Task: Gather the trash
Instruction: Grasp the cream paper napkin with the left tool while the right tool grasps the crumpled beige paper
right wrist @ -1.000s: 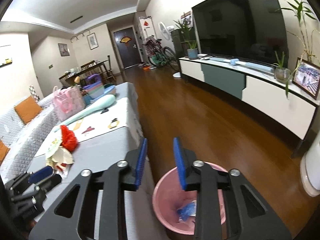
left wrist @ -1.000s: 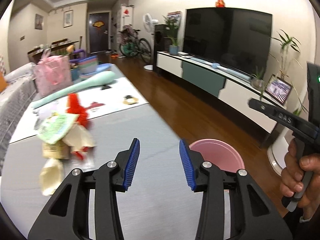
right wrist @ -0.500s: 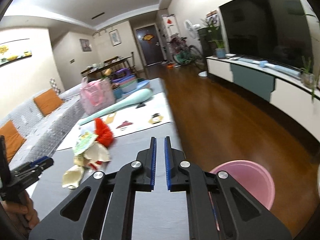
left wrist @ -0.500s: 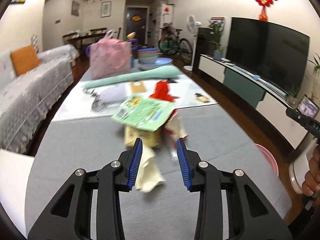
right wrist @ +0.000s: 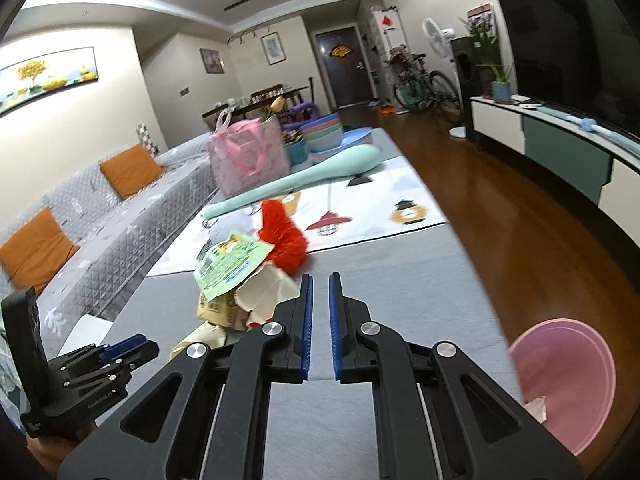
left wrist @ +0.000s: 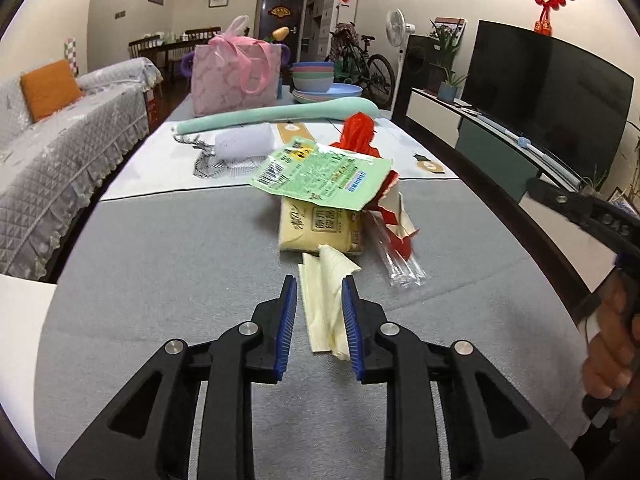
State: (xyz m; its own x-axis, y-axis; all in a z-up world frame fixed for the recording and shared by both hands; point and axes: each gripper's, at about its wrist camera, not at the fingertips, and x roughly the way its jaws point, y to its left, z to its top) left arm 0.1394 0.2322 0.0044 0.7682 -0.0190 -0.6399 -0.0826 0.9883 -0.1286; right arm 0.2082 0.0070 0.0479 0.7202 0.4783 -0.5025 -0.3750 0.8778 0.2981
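Observation:
A trash pile lies on the grey table (left wrist: 160, 280): a green snack wrapper (left wrist: 324, 176) on a yellow tissue pack (left wrist: 320, 226), a red plastic bag (left wrist: 360, 132), a clear wrapper (left wrist: 400, 256) and a cream crumpled paper (left wrist: 324, 304). My left gripper (left wrist: 318, 280) straddles the cream paper and its jaws are closing; the left pad still stands slightly off the paper. My right gripper (right wrist: 321, 278) hovers over the table just right of the pile, nearly shut with a thin slit and nothing in it. A pink bin (right wrist: 560, 376) stands on the floor to its right, with some trash inside.
Behind the pile lie a long teal object (left wrist: 280, 116), a pink gift bag (left wrist: 236, 76) and stacked bowls (left wrist: 316, 80). A grey-covered sofa (left wrist: 60, 152) runs along the left. The TV cabinet (right wrist: 560, 148) lines the right wall across the wood floor.
My left gripper swung from the bin side to the pile, dropped over the cream paper and narrowed around it. My right gripper left the bin, moved over the table and closed.

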